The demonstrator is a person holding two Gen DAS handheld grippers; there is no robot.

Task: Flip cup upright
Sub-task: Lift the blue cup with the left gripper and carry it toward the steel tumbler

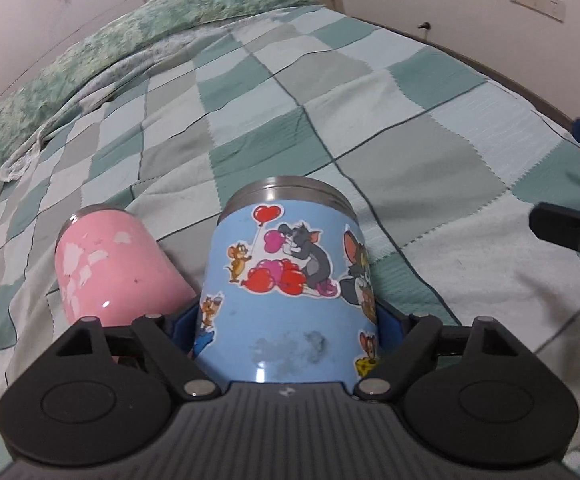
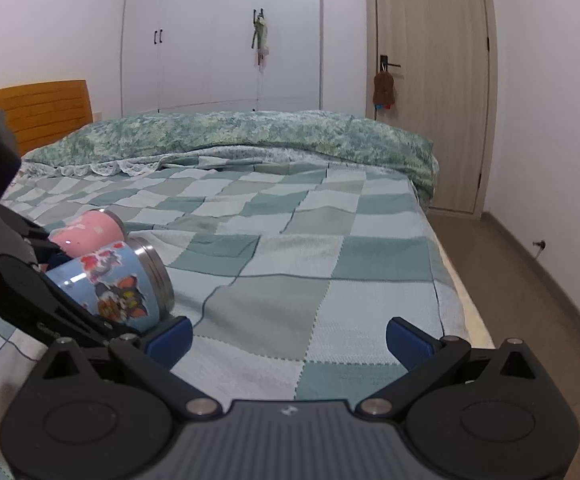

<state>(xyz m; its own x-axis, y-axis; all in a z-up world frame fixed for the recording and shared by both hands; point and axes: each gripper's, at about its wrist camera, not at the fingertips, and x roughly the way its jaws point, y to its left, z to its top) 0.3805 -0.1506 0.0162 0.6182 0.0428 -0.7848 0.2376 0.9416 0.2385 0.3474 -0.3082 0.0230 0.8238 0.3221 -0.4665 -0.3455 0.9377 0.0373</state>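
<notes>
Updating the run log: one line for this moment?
left gripper: shut on blue cartoon cup, tilted | right gripper: open, empty | pink cup: lying on checkered quilt

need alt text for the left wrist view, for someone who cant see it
The left gripper is closed around a blue cartoon-sticker cup, its steel rim pointing away from the camera over a green checked bedspread. A pink cup lies on its side just left of it, and part of the right gripper shows at the right edge.
</notes>
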